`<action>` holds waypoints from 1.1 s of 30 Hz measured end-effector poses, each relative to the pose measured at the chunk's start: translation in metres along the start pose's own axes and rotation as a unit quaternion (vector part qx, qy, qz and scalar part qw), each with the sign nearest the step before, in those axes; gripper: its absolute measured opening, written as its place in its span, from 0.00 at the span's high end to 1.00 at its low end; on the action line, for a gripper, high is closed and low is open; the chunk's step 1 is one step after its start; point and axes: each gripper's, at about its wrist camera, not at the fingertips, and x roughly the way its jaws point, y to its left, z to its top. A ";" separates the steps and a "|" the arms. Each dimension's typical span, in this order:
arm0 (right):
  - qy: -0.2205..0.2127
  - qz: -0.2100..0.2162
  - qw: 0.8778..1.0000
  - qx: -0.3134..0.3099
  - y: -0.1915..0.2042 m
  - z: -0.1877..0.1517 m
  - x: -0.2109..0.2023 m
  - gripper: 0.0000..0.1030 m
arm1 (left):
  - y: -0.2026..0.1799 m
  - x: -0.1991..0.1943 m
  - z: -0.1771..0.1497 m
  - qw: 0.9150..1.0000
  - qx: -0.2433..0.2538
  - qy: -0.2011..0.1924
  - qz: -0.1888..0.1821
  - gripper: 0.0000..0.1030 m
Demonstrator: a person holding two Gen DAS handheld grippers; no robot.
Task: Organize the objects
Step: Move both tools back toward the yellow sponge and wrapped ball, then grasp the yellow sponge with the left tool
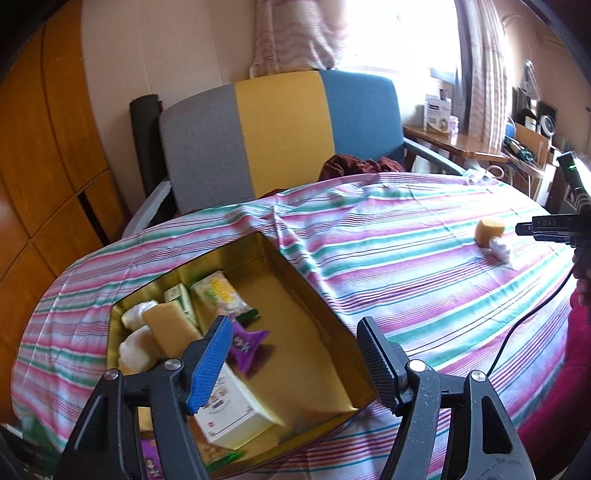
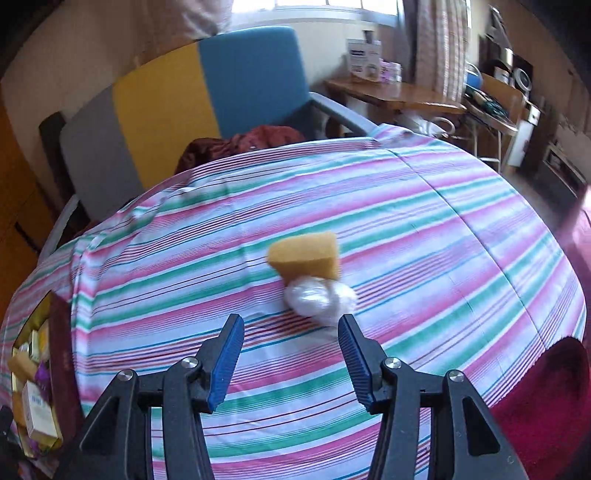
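Left wrist view showed most of the sorting done, as a judgement from how things lay: the box (image 1: 295,295), gold-lined and open, sat at about 7 o'clock on the tabletop (image 1: 406,266) and already held a sponge (image 1: 173,328), a white carton (image 1: 236,410), a purple packet (image 1: 245,341), a green-and-yellow snack pack (image 1: 219,295) and some pale wrapped pieces (image 1: 135,347). The left gripper (image 1: 295,362) hung over the box with its jaws apart and nothing between them.

Two things looked left to do. A second sponge (image 2: 304,258) and a white wrapped bundle (image 2: 319,299) lay touching each other on the cloth, well apart from the box, toward 3 o'clock in the left view and near the centre of the right one. The right gripper (image 2: 291,358) pointed at them from just short, its jaws apart and empty; the bundle sat just past its right fingertip. Both items would probably need carrying across to the box.

The tabletop was covered by a striped cloth in pink, green and white, creased near the box. Behind it at 12 o'clock stood a chair (image 1: 280,136) with grey, yellow and blue panels and a dark red garment (image 2: 240,144) on its seat. A bright curtained window (image 1: 399,33) lay beyond, wooden cupboards (image 1: 48,155) at 9 o'clock, and a cluttered side desk (image 1: 454,144) at 2 o'clock.
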 end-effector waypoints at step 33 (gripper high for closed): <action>-0.023 0.046 0.965 0.256 -0.102 -0.011 -0.004 0.48 | -0.188 0.120 0.099 0.975 0.053 0.096 -0.195 0.32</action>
